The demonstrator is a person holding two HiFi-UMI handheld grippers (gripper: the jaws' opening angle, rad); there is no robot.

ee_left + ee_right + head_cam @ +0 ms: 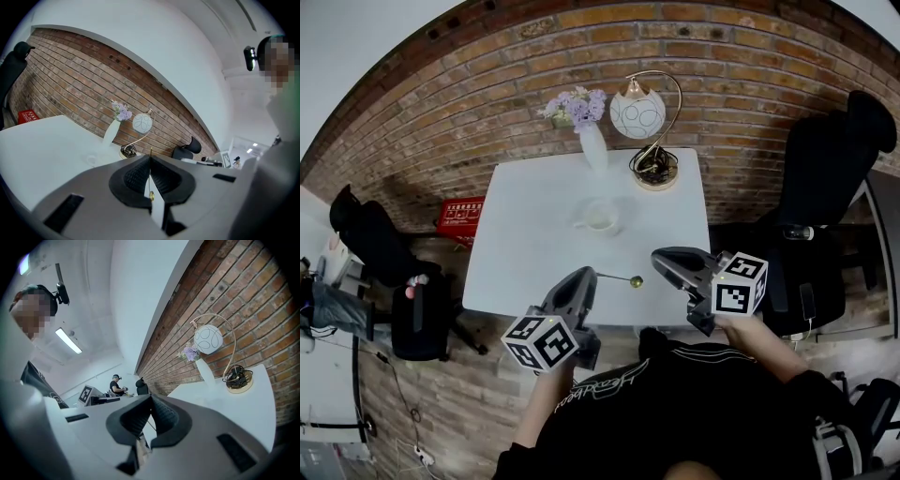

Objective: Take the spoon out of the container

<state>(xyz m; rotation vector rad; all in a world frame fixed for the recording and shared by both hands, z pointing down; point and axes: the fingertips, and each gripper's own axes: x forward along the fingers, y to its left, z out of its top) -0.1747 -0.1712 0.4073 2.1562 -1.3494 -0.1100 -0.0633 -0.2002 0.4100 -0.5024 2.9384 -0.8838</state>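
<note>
Already the left claw (586, 276) pinches the spoon (630, 279) clear of the container (598, 217). The right claw (660, 255) is closed, empty. Next, I judge, lay it on the surface (534, 246).

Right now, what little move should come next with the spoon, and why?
Probably lower the left gripper and lay the spoon down on the table. The spoon is already out of the container, its thin handle pinched in the shut fingers, held over the table's front edge.
</note>
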